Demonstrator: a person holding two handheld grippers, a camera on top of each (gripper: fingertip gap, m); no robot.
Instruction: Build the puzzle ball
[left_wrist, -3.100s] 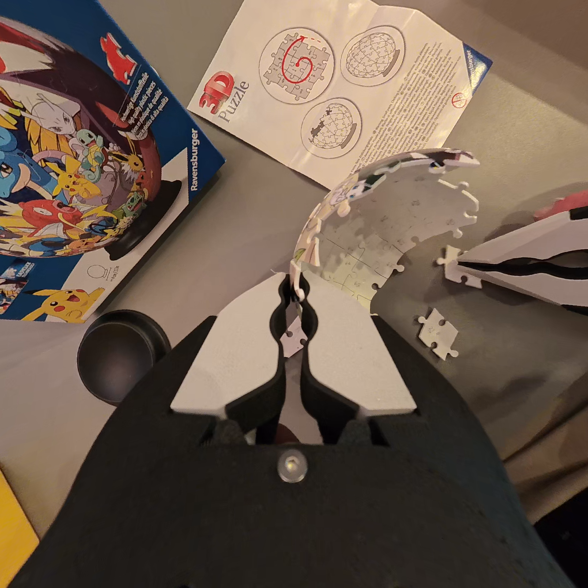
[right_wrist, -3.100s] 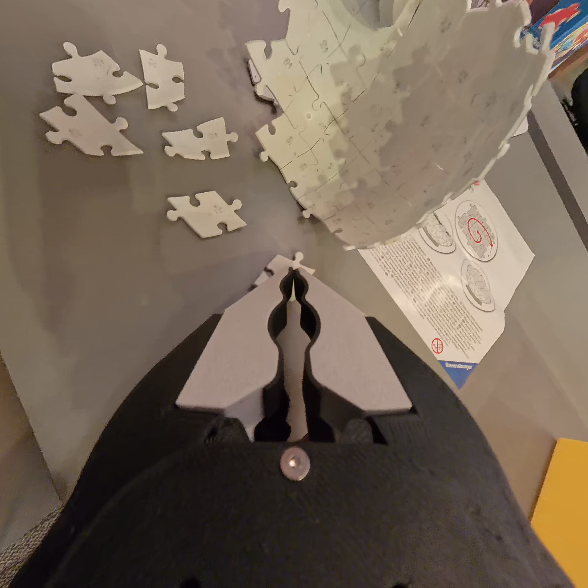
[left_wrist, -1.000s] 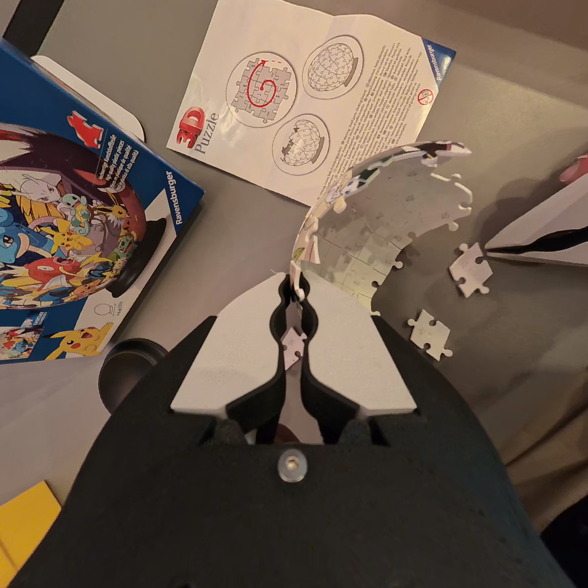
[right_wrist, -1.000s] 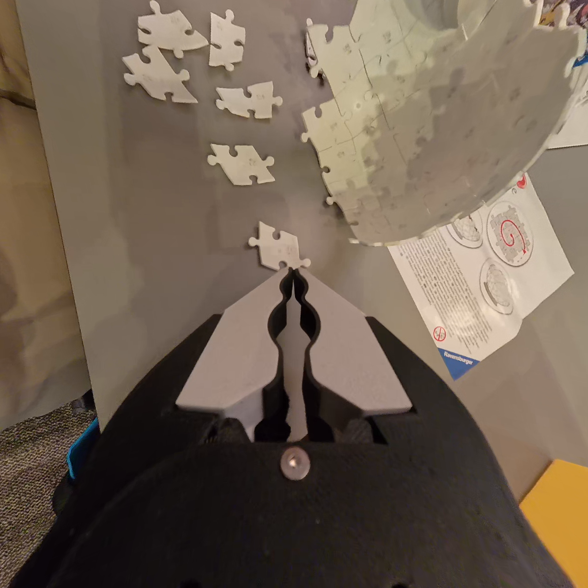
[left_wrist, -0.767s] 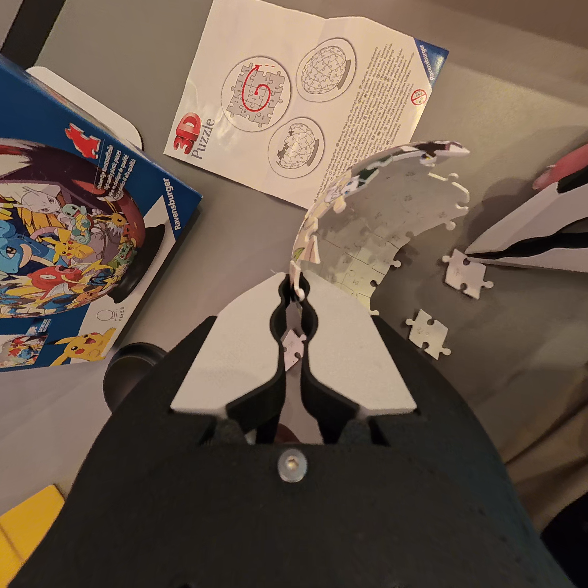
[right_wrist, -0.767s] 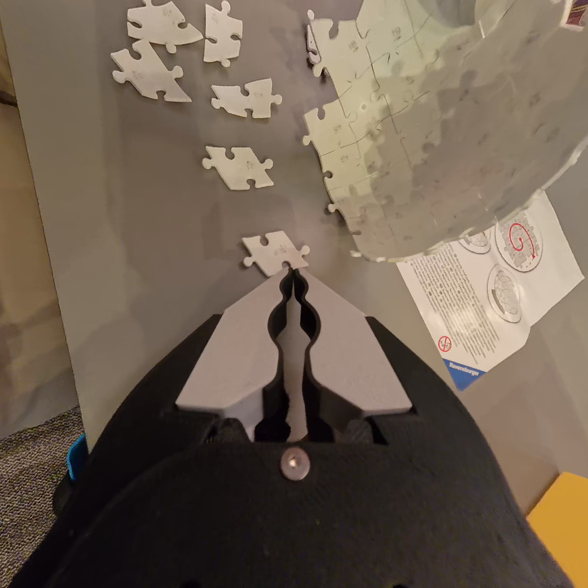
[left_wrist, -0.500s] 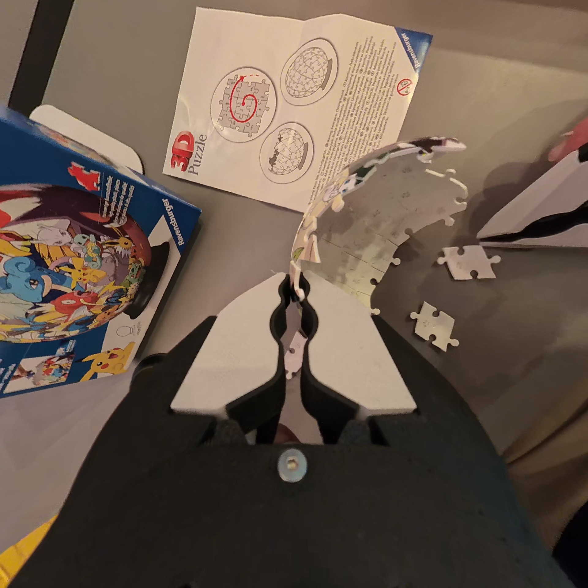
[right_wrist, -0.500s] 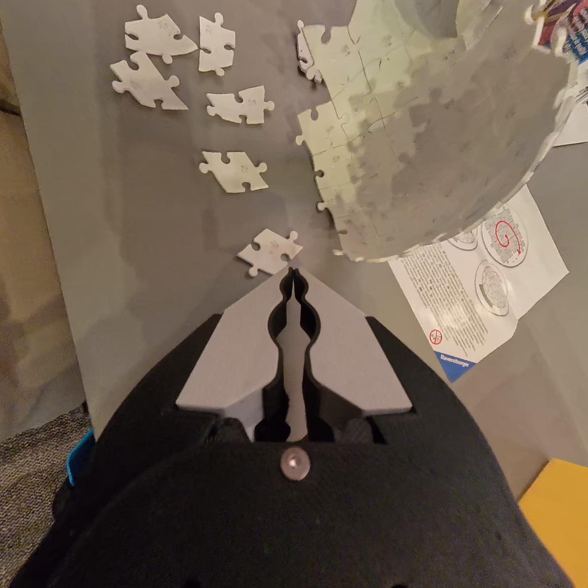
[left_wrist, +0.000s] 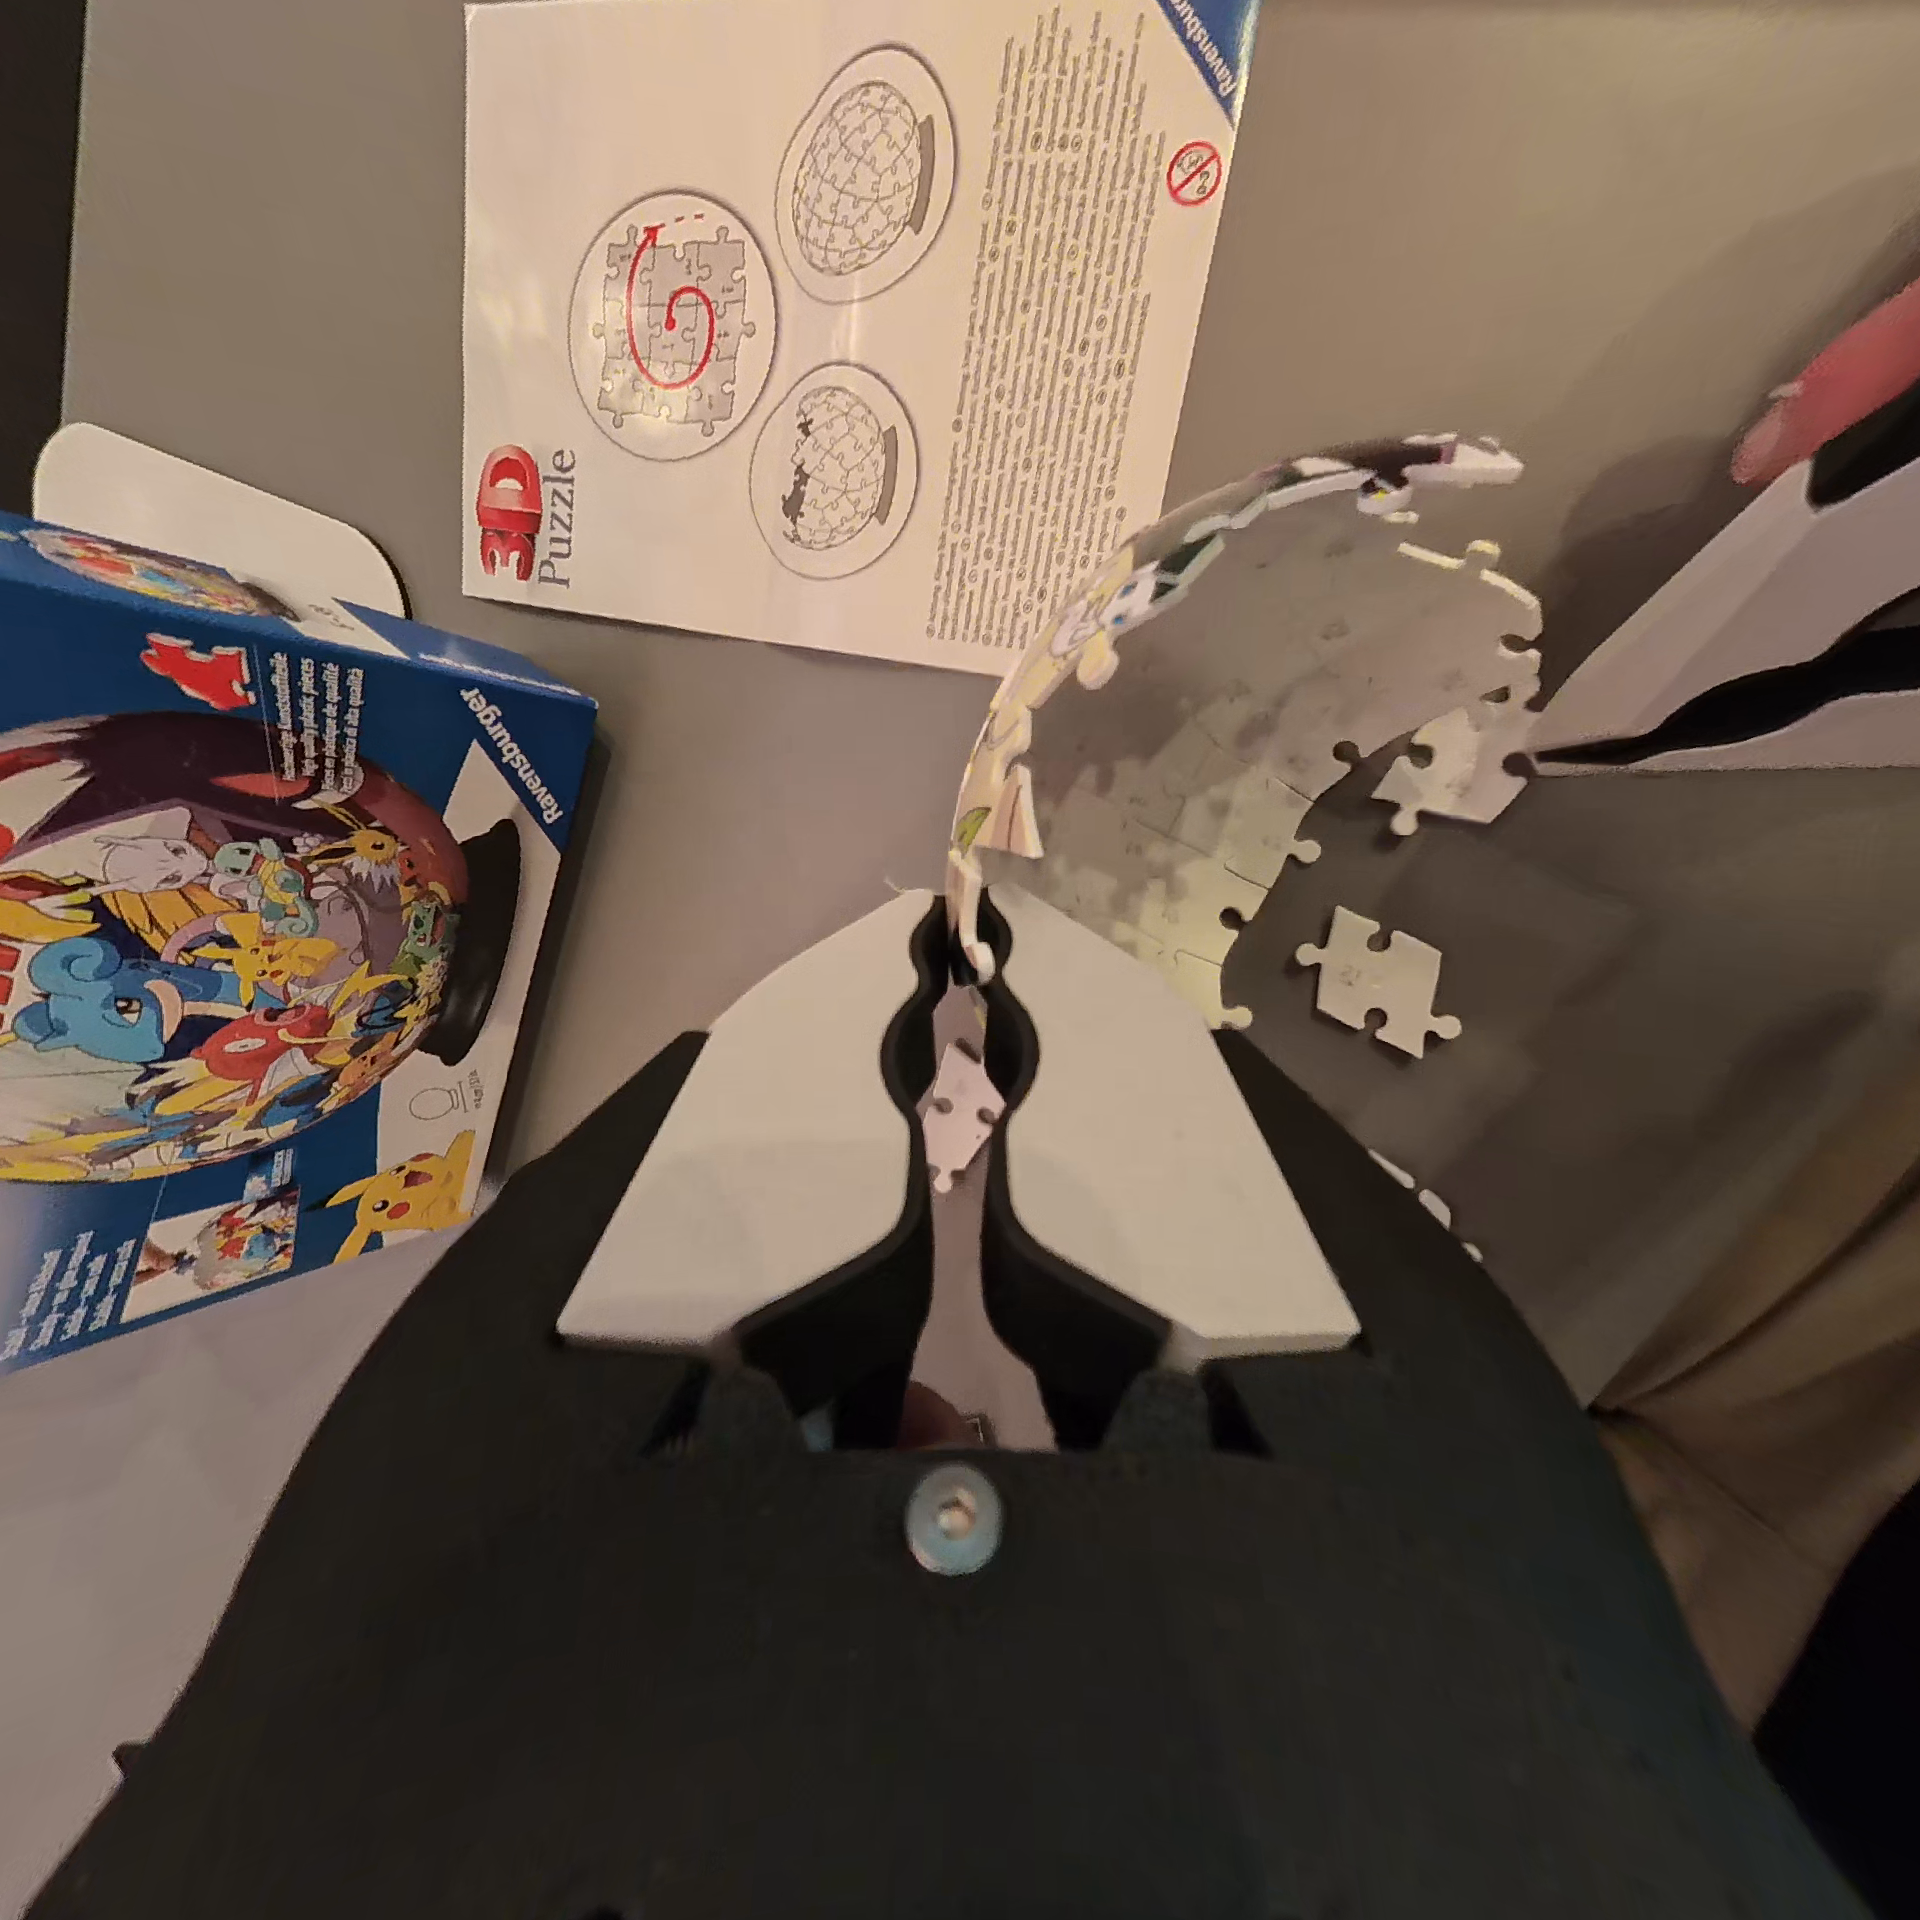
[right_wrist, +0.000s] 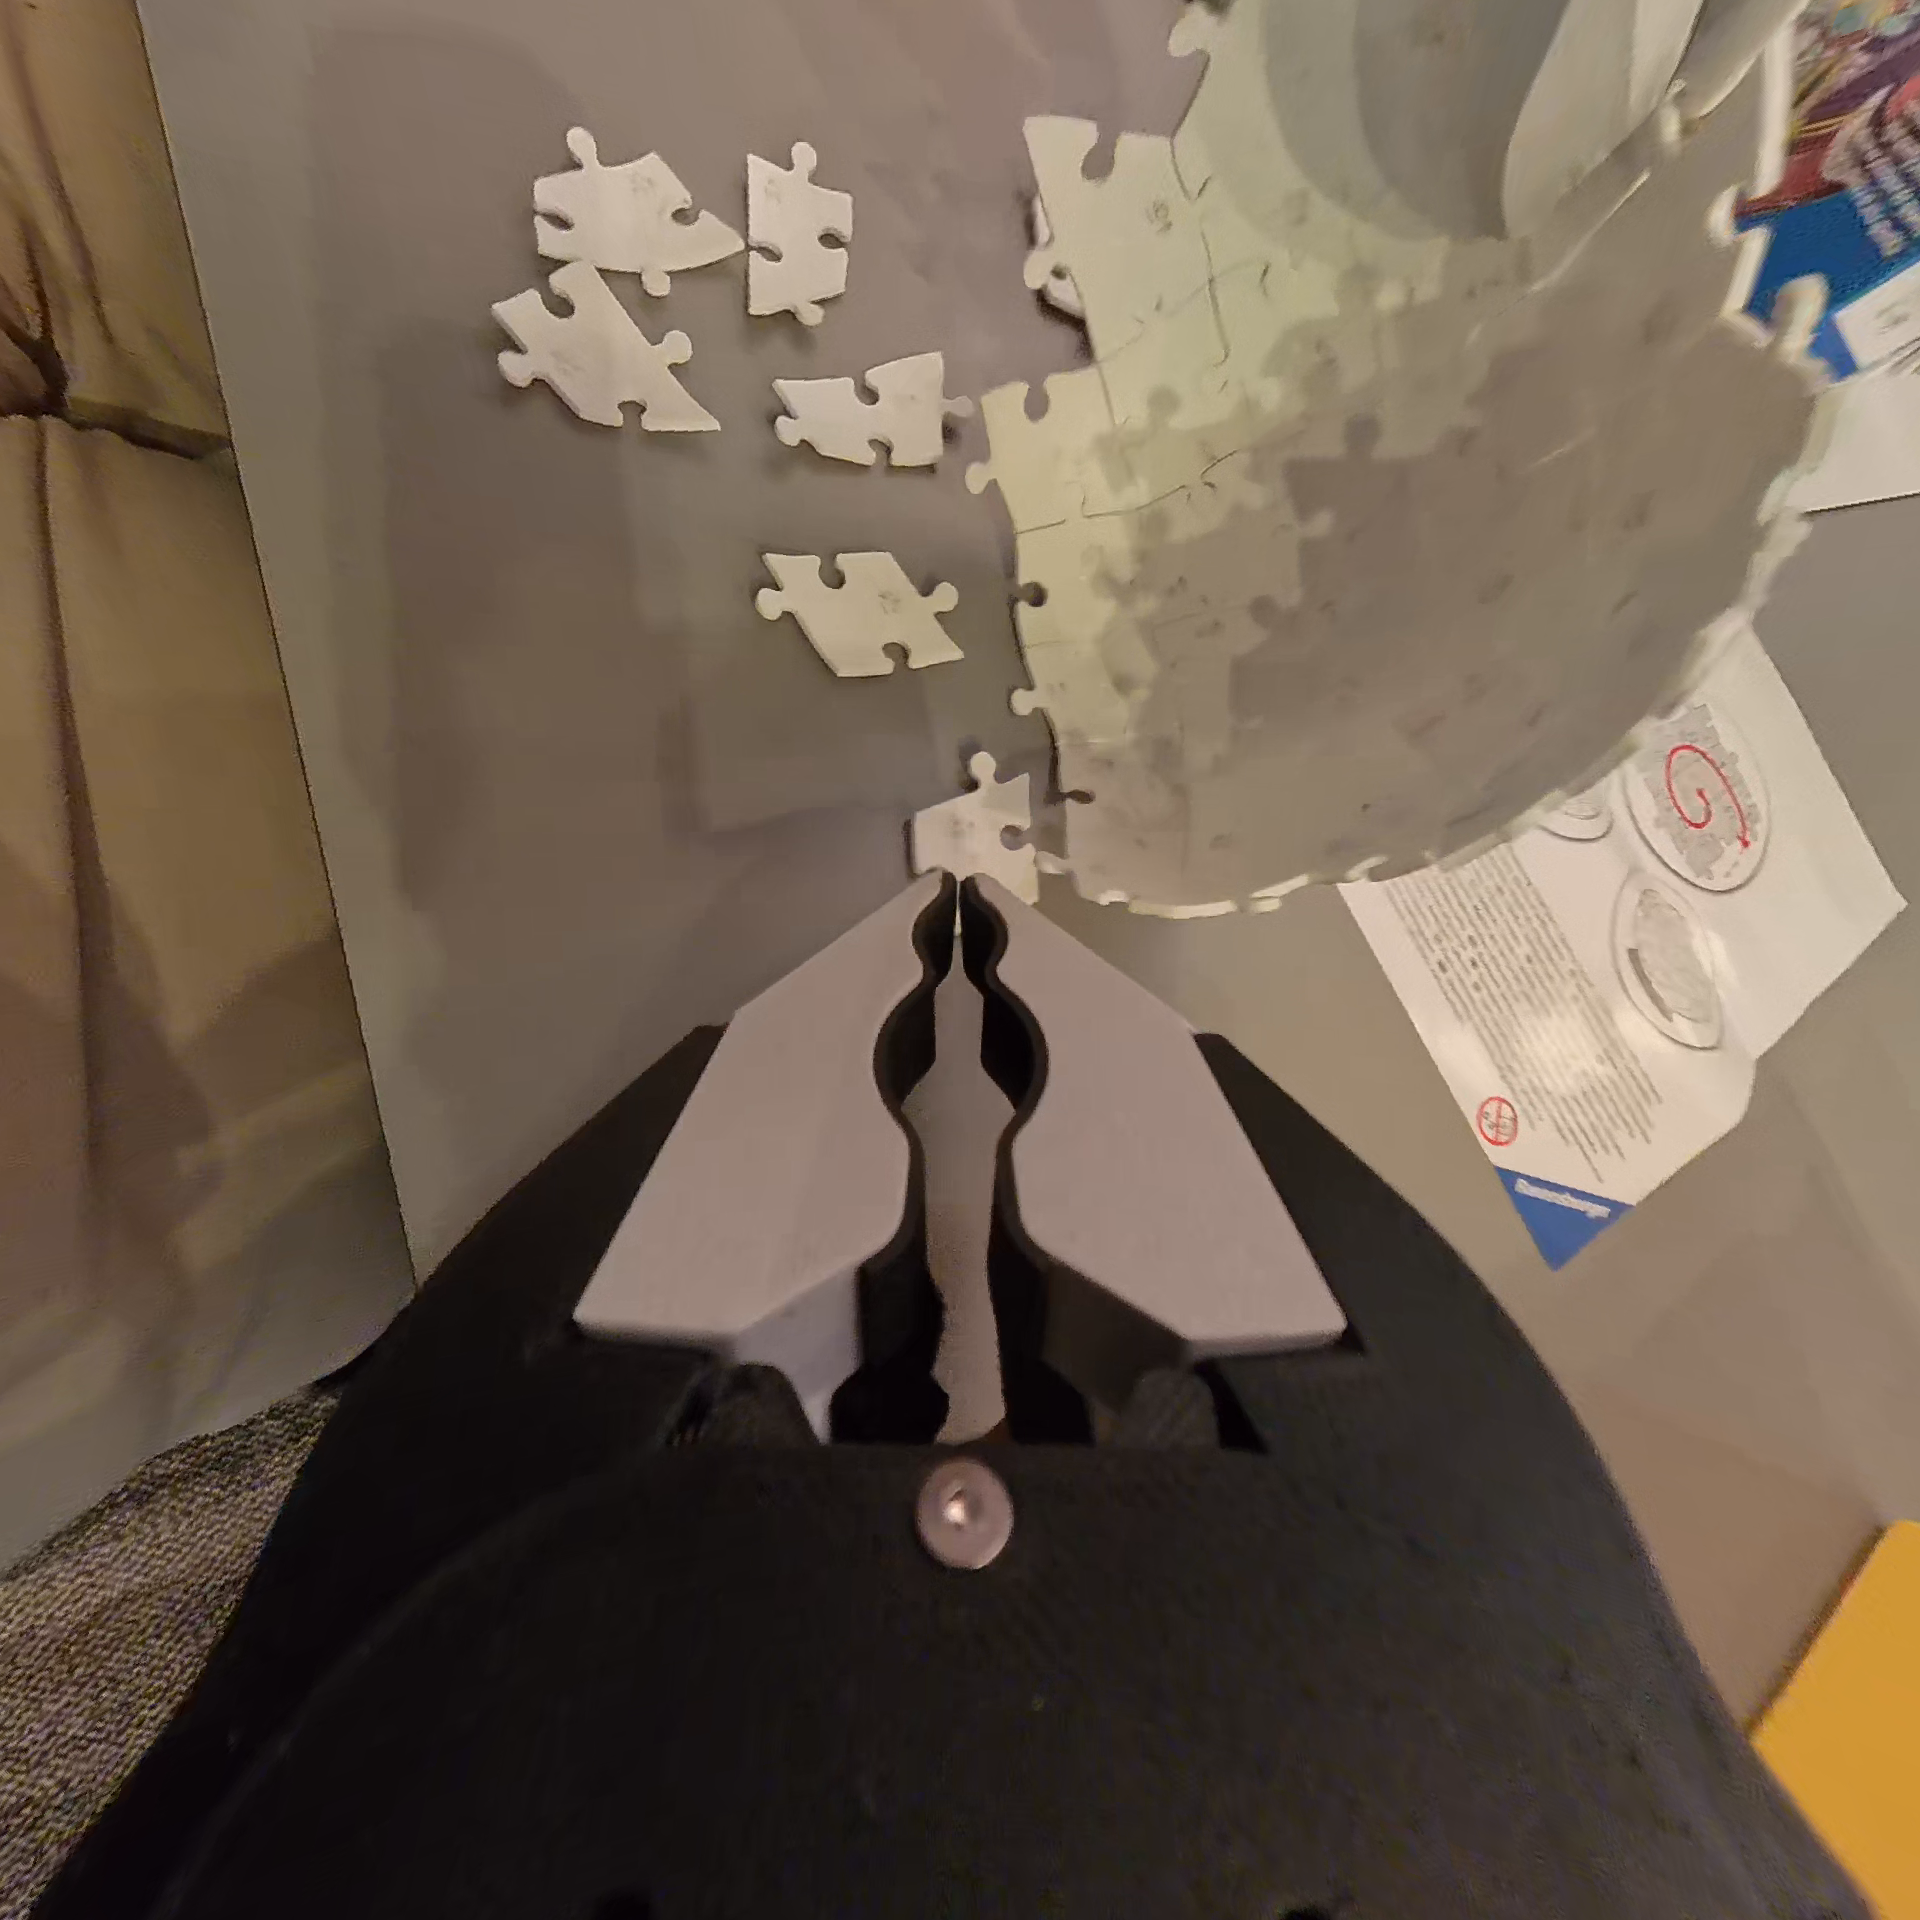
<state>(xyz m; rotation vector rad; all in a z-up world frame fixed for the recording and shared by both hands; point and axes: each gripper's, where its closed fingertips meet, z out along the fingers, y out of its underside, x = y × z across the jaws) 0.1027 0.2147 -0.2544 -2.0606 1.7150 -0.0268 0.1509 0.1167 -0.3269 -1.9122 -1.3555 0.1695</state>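
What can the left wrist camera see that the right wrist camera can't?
Only the left wrist view shows the whole picture front of the blue puzzle box and the printed outside rim of the half-built ball, which the left gripper pinches by its edge. Only the right wrist view shows a cluster of loose white pieces on the grey table. Both show the ball, the instruction sheet and the small piece in the right gripper.
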